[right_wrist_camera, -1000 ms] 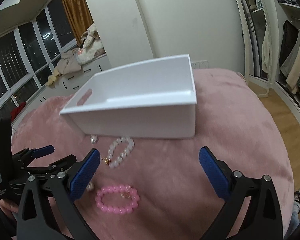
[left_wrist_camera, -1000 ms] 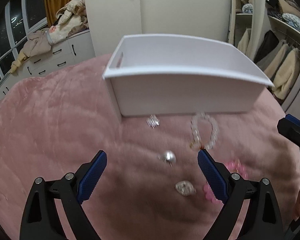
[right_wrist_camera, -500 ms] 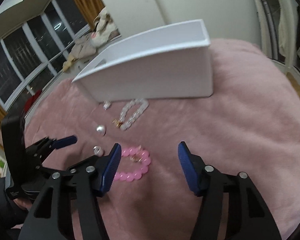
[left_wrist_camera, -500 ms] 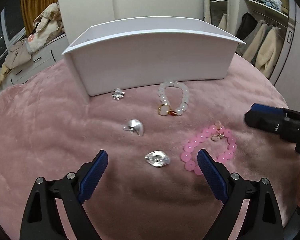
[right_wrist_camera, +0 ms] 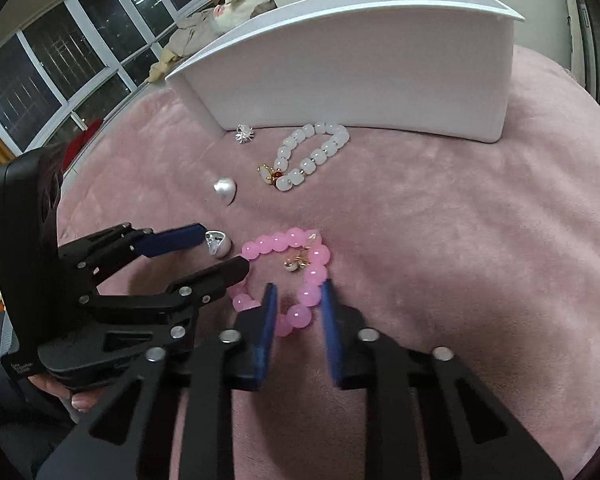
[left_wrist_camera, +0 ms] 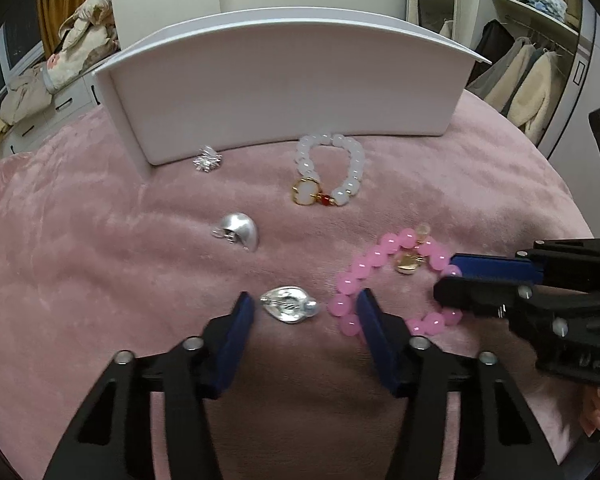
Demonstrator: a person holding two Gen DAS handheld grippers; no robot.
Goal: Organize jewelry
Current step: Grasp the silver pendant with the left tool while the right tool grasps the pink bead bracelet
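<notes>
Two grippers are low over the pink fuzzy blanket (left_wrist_camera: 80, 260), and each one has its own little thing right in front of it.

The left gripper (left_wrist_camera: 306, 306) points at the clear shiny earring (left_wrist_camera: 288, 304). The earring lies flat on the blanket between the two blue pads (left_wrist_camera: 242, 312), closer to the left pad than the right one. Its long side runs across, from pad to pad. The jaws are about half open and closing in. The pads do not touch the earring yet, so it is not held.

The right gripper (right_wrist_camera: 298, 302) is over the pink bead bracelet (right_wrist_camera: 316, 264). The bracelet lies in a loop, and the side of the loop nearest the gripper runs between its blue pads (right_wrist_camera: 270, 312). A few pink beads sit in that gap. The jaws are narrow and closing. I think the pads are right at the beads, but I cannot tell if they press on them yet. The left gripper is just beside this bracelet too, yet the right one is the one lined up on it.

Behind all this stands the white box (left_wrist_camera: 292, 92), well apart from both grippers. The white bead bracelet (left_wrist_camera: 332, 172) lies right at its front wall, and the small silver flower piece (left_wrist_camera: 208, 162) is near its corner. The round silver earring (left_wrist_camera: 238, 234) lies between them and the left gripper. I guess all the pieces have to go up and over that wall into the box.
</notes>
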